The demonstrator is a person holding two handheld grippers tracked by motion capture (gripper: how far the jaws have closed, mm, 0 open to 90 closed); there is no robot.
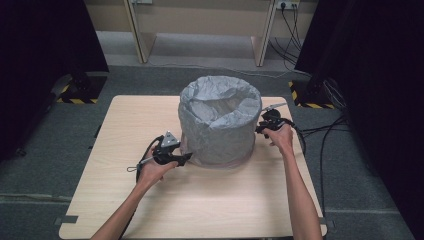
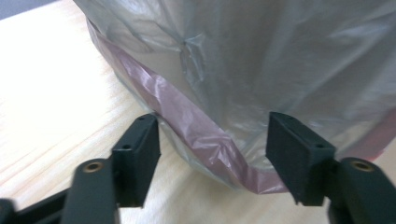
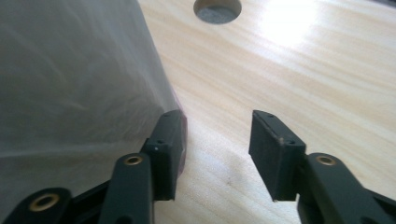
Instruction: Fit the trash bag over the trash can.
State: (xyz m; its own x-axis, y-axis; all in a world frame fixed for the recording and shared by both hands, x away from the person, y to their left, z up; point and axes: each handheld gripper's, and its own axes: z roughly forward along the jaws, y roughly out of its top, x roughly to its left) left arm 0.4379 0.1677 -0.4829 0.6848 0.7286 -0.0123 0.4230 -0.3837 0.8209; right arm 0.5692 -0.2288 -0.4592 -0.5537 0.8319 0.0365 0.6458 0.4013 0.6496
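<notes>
Standing upright near the middle of one light wooden table (image 1: 125,200): one round bin (image 1: 220,125), wrapped outside and lined inside with one crinkled grey plastic bag (image 1: 215,97), with one pinkish band (image 2: 196,130) of the film running around the bottom edge just above the tabletop. Counted around it: two grippers, two hands, two bare forearms entering from the near edge. Held low at the bin's near left foot, pointing toward the base: left gripper (image 1: 186,157), carried by the left hand (image 1: 152,172), jaws spread wide, with the pink band and the grey film bulging into the gap but pressed by neither pad, going by the left gripper view. Held against the bin's far right flank, higher up the wall: right gripper (image 1: 260,127), carried by the right hand (image 1: 282,137), jaws parted about halfway, one jaw lying right beside the grey film, the other over bare wood, nothing clamped between. Visible beyond the right jaws: one round hole (image 3: 217,10) cut through the tabletop
</notes>
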